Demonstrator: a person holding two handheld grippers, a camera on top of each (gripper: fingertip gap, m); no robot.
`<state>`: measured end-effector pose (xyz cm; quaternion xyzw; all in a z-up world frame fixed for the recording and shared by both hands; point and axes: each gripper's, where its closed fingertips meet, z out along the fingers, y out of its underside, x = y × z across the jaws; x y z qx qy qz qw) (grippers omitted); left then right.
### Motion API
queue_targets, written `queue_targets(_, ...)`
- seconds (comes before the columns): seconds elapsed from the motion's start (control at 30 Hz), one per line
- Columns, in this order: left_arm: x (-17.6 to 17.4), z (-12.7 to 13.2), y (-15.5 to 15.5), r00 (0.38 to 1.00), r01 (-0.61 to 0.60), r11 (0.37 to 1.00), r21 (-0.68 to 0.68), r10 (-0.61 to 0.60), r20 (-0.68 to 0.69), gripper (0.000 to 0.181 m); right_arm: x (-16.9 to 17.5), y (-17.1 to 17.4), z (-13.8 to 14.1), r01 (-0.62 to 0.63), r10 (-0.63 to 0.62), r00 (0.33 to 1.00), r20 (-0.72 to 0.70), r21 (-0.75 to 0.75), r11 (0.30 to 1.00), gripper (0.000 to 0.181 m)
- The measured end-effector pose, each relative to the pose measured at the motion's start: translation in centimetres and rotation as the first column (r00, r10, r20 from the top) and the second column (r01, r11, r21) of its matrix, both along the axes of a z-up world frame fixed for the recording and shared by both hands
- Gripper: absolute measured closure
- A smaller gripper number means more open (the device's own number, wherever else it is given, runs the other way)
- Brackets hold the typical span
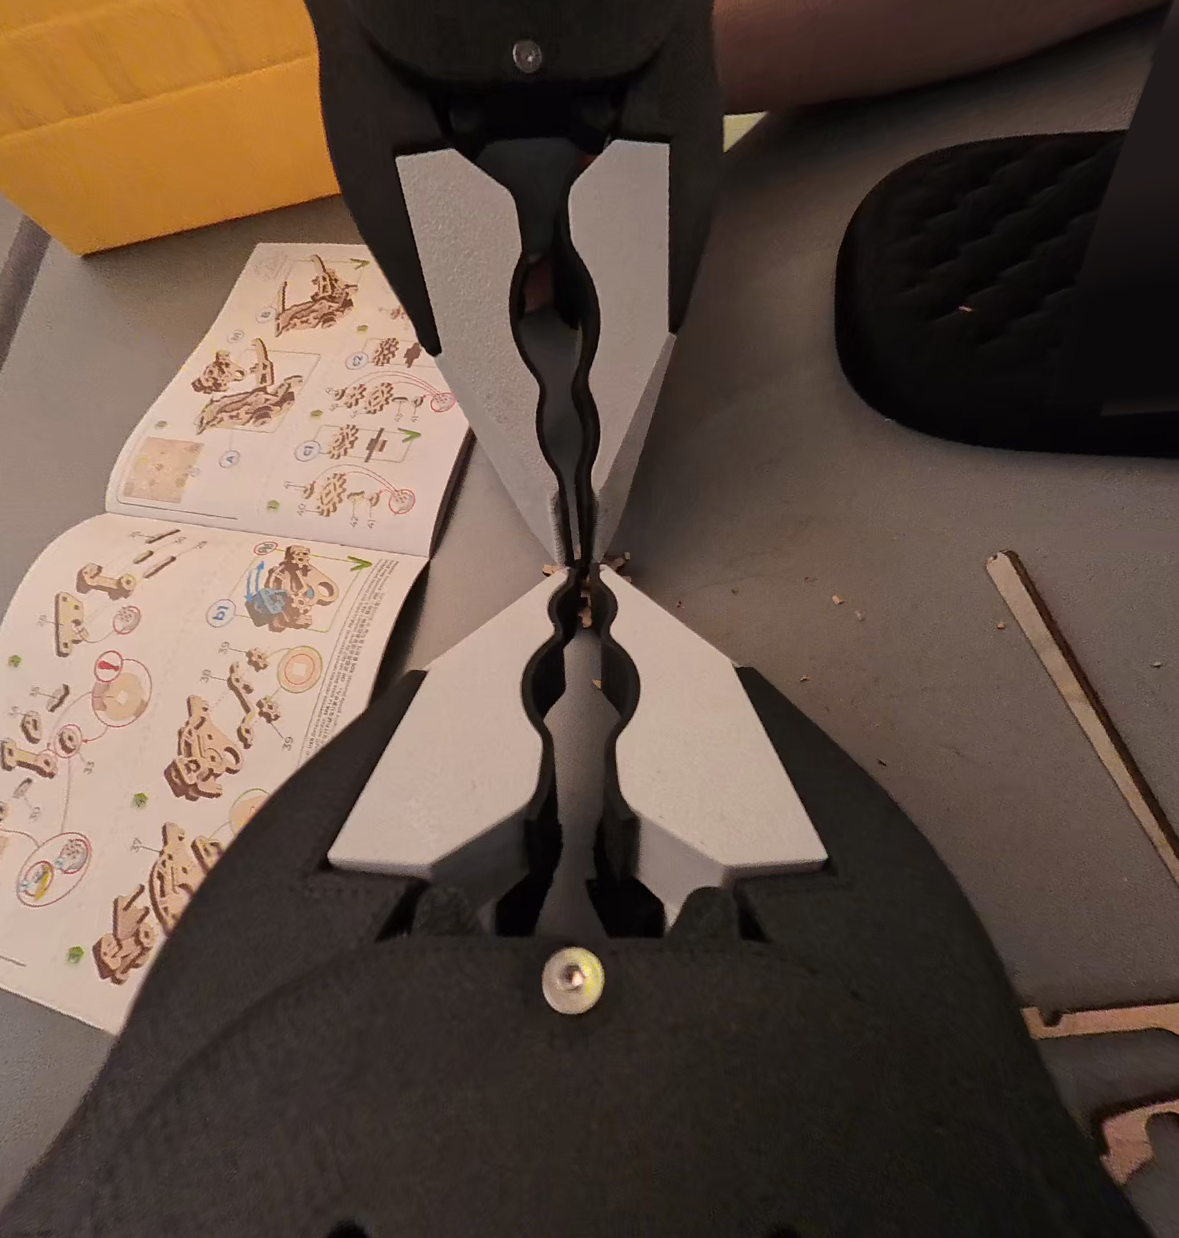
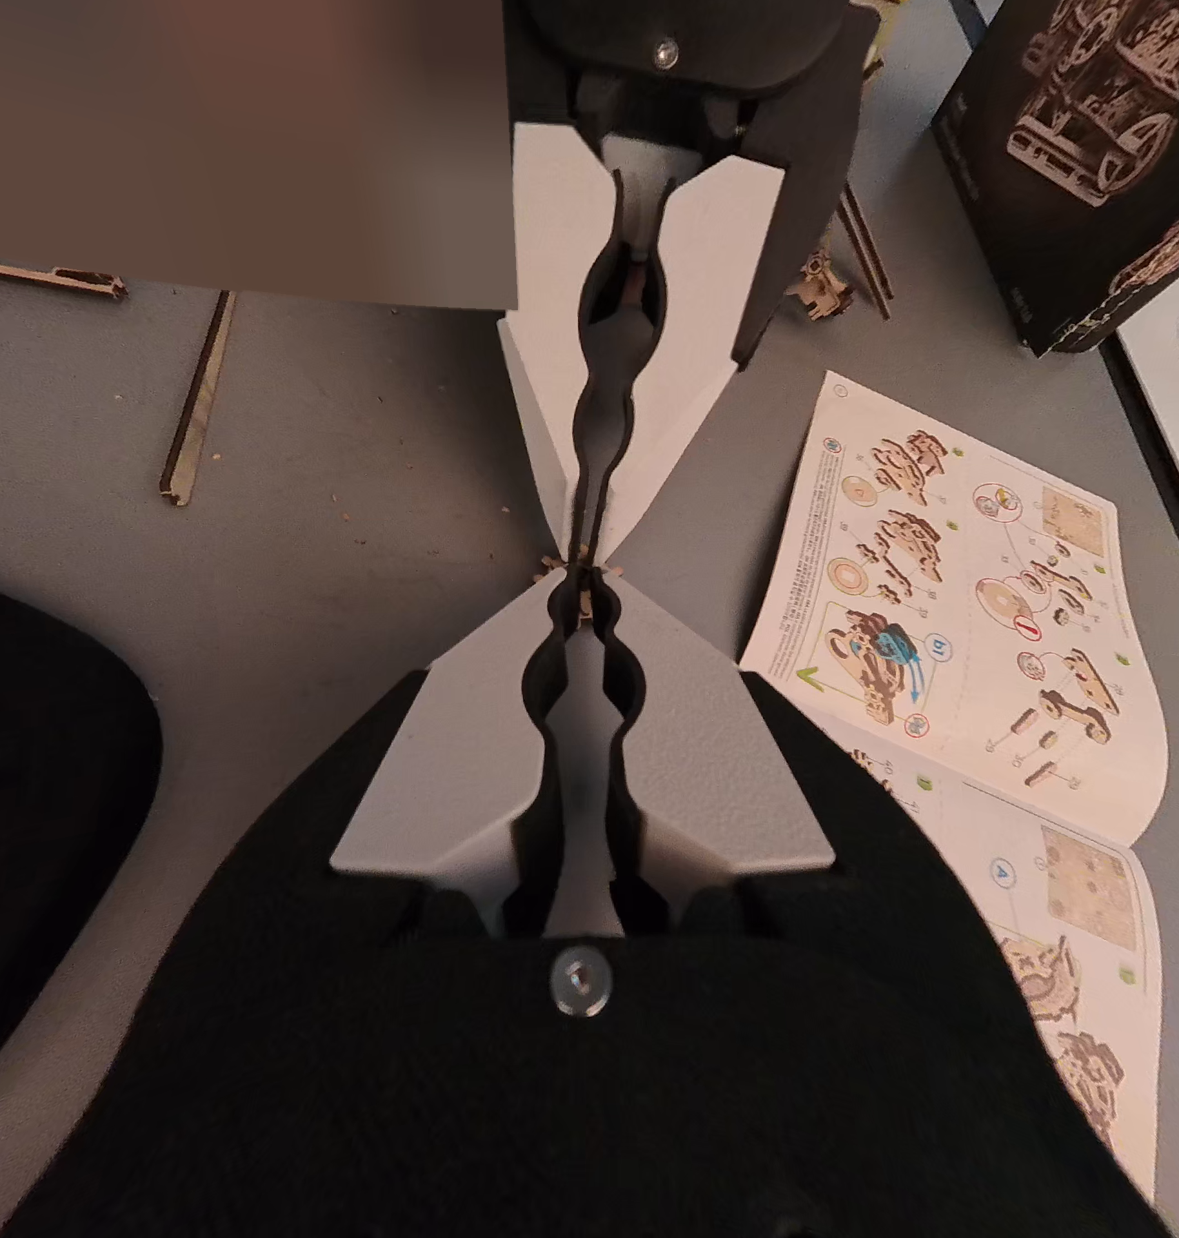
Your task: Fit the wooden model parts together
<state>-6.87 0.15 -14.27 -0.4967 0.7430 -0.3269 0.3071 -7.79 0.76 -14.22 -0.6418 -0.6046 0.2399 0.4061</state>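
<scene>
My left gripper (image 1: 581,584) and my right gripper (image 2: 583,584) meet tip to tip just above the grey table. Each is shut on a small pale wooden part: one piece shows between the left fingertips (image 1: 583,606) and one between the right fingertips (image 2: 583,603). Small gear teeth (image 1: 617,559) stick out on both sides where the tips meet, also in the right wrist view (image 2: 545,563). I cannot tell which gripper holds the toothed piece. The right gripper (image 1: 577,553) comes in from the top of the left wrist view. The left gripper (image 2: 580,551) does the same in the right wrist view.
An open instruction booklet (image 1: 238,603) (image 2: 975,636) lies beside the grippers. Also here are a yellow box (image 1: 138,114), a black padded object (image 1: 1009,288), a wooden strip (image 1: 1096,723), wooden offcuts (image 1: 1143,1132), a black product box (image 2: 1096,167), a small wooden assembly (image 2: 818,288) and scattered crumbs. The black padded object (image 1: 1009,288) is about 15 cm from both grippers' fingertips.
</scene>
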Motion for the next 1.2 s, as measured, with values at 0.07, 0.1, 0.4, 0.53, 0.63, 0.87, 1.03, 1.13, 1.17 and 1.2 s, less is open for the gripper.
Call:
queue_targets(0.07,0.01,-0.01,0.01,1.000,0.002,1.000,0.022,-0.003,0.005,0.181,0.02,0.00,-0.02,-0.001,0.001,1.000,0.005,0.002,1.000,0.179)
queue_targets(0.1,0.01,-0.02,0.00,1.000,0.003,0.999,0.032,-0.004,0.005,0.181,0.04,-0.01,-0.05,-0.001,0.001,1.000,0.009,0.001,1.000,0.179)
queue_targets(0.4,0.02,-0.09,0.01,1.000,-0.016,1.000,0.023,0.017,-0.011,0.181,0.04,-0.02,-0.09,-0.002,0.002,0.999,0.032,0.003,1.000,0.179)
queue_targets(0.53,-0.04,-0.12,-0.11,1.000,-0.018,1.000,-0.021,0.017,-0.015,0.181,0.01,-0.04,-0.11,-0.001,0.001,0.998,0.056,0.005,1.000,0.179)
queue_targets(0.63,-0.05,-0.13,-0.11,1.000,-0.015,1.000,-0.009,0.015,-0.007,0.181,0.02,-0.04,-0.14,0.001,0.000,0.998,0.067,-0.007,1.000,0.179)
queue_targets(0.87,-0.04,-0.13,-0.13,1.000,-0.029,0.999,-0.041,0.029,-0.003,0.181,0.07,-0.07,-0.25,0.003,0.001,0.997,0.072,-0.053,0.999,0.178)
queue_targets(1.03,-0.06,-0.14,-0.14,0.999,-0.037,0.998,-0.051,0.037,-0.006,0.181,0.08,-0.10,-0.29,-0.003,0.008,0.996,0.087,-0.062,0.998,0.178)
queue_targets(1.13,-0.07,-0.15,-0.15,0.999,-0.040,0.998,-0.047,0.040,-0.010,0.181,0.06,-0.12,-0.32,0.000,0.006,0.996,0.090,-0.067,0.998,0.178)
queue_targets(1.17,-0.07,-0.15,-0.15,0.999,-0.041,0.998,-0.044,0.040,-0.013,0.181,0.05,-0.10,-0.29,-0.003,0.008,0.996,0.091,-0.056,0.998,0.178)
queue_targets(1.2,-0.08,-0.13,-0.17,0.999,-0.041,0.998,-0.039,0.040,-0.021,0.181,0.01,-0.09,-0.25,-0.002,0.006,0.996,0.088,-0.047,0.999,0.179)
